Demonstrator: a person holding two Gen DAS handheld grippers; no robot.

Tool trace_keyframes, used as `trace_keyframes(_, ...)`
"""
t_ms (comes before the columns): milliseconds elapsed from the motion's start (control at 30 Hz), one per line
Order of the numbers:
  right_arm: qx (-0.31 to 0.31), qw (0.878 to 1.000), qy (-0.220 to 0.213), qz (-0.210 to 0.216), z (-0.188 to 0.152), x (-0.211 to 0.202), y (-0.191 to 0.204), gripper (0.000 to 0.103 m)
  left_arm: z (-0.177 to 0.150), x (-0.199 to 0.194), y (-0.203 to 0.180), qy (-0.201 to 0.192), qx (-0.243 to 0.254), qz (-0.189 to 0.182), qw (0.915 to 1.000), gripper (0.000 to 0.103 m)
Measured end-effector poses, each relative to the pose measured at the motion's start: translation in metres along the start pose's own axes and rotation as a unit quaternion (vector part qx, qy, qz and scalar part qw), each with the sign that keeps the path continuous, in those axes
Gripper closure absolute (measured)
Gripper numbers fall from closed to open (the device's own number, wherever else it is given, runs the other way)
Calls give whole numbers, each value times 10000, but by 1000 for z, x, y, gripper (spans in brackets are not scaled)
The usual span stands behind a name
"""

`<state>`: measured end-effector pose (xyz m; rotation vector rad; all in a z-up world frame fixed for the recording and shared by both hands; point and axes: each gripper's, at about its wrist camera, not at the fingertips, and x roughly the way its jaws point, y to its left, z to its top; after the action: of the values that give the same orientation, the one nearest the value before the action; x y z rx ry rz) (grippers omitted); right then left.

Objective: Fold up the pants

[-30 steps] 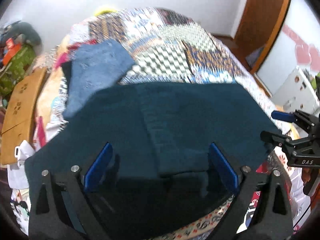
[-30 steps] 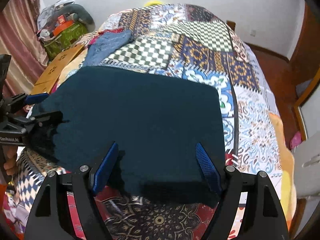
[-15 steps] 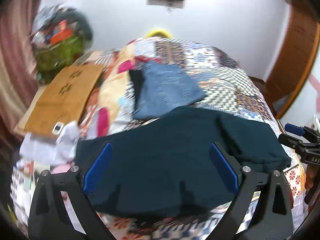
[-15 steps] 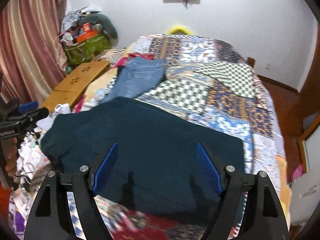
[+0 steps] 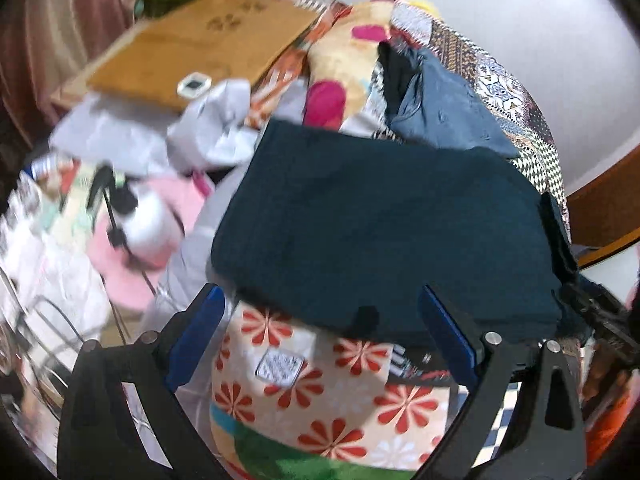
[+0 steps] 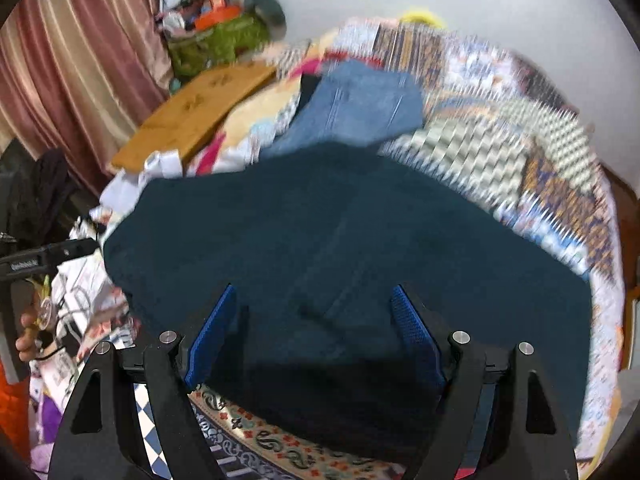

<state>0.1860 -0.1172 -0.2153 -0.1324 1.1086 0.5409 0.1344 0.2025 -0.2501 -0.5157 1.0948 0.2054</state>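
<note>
The dark teal pants (image 5: 380, 224) lie folded flat on the patchwork bed, also filling the middle of the right wrist view (image 6: 340, 248). My left gripper (image 5: 320, 328) is open and empty, just off the pants' near edge. My right gripper (image 6: 316, 328) is open and empty, its blue-padded fingers over the pants' near side. The right gripper's body shows at the right edge of the left wrist view (image 5: 600, 320); the left gripper's body shows at the left edge of the right wrist view (image 6: 40, 260).
A folded blue pair of jeans (image 6: 356, 112) lies beyond the teal pants, also in the left wrist view (image 5: 444, 116). A wooden board (image 5: 200, 44), white bags, pink cloth and cables crowd the left side. A floral cloth (image 5: 320, 392) hangs below the pants' edge.
Both grippers stayed open while the views swung. The left gripper has moved left and down, off the pants' edge. The right gripper has tilted back down toward the pants.
</note>
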Motion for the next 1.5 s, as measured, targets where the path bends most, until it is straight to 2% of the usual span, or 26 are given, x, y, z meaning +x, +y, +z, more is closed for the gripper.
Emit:
trace_keyframes(133,-463,9977,-66,-481,-6,1,19,23,-15,17,12,481,-365,-580,9965,5)
trace_keyframes(333,-212,9991,-5,-365,-1,0,13,23,-27,50,15,1010,-909,-1463,9799,5)
trace_keyframes(433,-274,9987,-3,-437,0,2,16,23,-23,57,8,989,-915,-1671,9767,5)
trace_keyframes(533,-375,9980,0,-511,-1,3,19,21,-15,68,6,1065,-1122,-2052,9664,5)
trace_keyframes(700,-381,9981,7,-476,0,4,17,20,4,88,15,1029,-1624,-2099,9586,5)
trace_keyframes(767,-383,9982,-3,-468,0,4,16,20,10,90,19,917,-1773,-1922,9609,18)
trace_keyframes(833,-388,9981,-11,-472,0,4,16,20,13,90,20,784,-1848,-1564,9671,44)
trace_keyframes(933,-340,9984,-21,-462,0,2,16,20,14,82,22,379,-1894,-1179,9741,68)
trace_keyframes(1000,-256,9989,-64,-393,0,-4,14,23,14,70,17,82,-1775,-942,9796,73)
trace_keyframes(1100,-216,9991,-231,-265,-1,-22,11,23,21,48,0,-399,-1266,-414,9903,76)
trace_keyframes(1200,-132,9985,-434,-311,-3,-40,2,23,29,26,-15,-829,-796,-9,9934,78)
trace_keyframes(1300,137,9974,-641,-300,-10,-61,-18,23,45,-10,-38,-1332,-293,341,9901,80)
trace_keyframes(1367,311,9963,-702,-384,-16,-69,-32,23,54,-30,-51,-1591,-76,423,9863,80)
trace_keyframes(1500,795,9924,-737,-589,-37,-83,-70,23,68,-81,-100,-2214,415,272,9739,81)
